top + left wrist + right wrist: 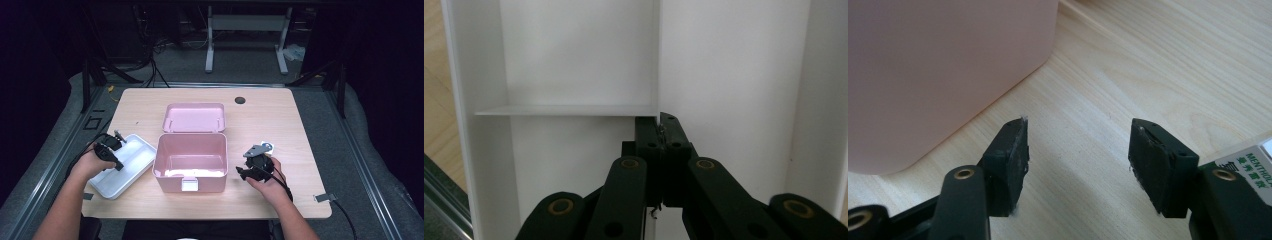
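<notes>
Open pink box (190, 162) near the worktop's (300, 130) front edge, lid back, white divided tray (122, 172) toward the front-left corner, left gripper (659, 122) with jaws pinched on the tray's inner divider (566, 110), right gripper (1075, 150) with jaws apart, just right of the box over bare wood.

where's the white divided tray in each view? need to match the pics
High view: white tray at left on the table, beside the open pink box, under the left hand-held gripper.
Left gripper view: tray fills the frame; jaws shut on its divider wall.
Right gripper view: tray not in it.
Shared landmark: the pink box and light wood table.
</notes>
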Demonstrator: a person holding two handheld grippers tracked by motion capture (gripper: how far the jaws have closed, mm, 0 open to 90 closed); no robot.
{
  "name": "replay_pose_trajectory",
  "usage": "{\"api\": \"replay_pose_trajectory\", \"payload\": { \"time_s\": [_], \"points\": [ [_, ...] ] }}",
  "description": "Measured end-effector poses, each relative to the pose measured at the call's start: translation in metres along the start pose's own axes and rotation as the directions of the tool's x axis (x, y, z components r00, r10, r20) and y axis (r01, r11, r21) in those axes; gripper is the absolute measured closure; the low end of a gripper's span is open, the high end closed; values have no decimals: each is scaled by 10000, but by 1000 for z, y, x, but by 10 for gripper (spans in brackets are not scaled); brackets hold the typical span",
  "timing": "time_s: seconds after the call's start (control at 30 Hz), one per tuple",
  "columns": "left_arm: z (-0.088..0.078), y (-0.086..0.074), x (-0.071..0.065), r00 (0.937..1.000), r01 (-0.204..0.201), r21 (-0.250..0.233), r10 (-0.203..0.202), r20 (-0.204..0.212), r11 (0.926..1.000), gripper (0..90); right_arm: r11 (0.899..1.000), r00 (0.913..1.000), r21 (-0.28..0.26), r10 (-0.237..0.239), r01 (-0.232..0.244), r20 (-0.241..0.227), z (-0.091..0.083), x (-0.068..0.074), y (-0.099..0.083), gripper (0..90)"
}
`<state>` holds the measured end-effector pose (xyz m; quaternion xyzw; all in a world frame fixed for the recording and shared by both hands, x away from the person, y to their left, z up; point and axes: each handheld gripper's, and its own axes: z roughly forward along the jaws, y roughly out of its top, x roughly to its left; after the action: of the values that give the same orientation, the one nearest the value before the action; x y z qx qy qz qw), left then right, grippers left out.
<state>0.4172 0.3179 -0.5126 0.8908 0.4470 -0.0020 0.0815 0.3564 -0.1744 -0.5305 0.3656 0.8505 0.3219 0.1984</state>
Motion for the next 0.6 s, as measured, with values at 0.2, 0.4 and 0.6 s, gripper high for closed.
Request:
{"api": "replay_pose_trajectory", "payload": {
  "time_s": [0.2, 0.4, 0.6],
  "points": [
    [10, -5, -2, 9999, 65, -62, -65, -116, 10000, 889, 9999, 10000, 120, -61, 61, -21, 2, 3, 1, 405],
    [3, -9, -5, 9982, 65, -512, -96, -590, 9987, 755, 10000, 9999, 9, 0, 0, -109, 0, 2, 2, 390],
    [-3, -17, -4, 9980, 170, -1042, -232, -590, 9944, 602, 9994, 9986, 317, 163, -147, -510, -3, 0, 8, 380]
  ]
}}
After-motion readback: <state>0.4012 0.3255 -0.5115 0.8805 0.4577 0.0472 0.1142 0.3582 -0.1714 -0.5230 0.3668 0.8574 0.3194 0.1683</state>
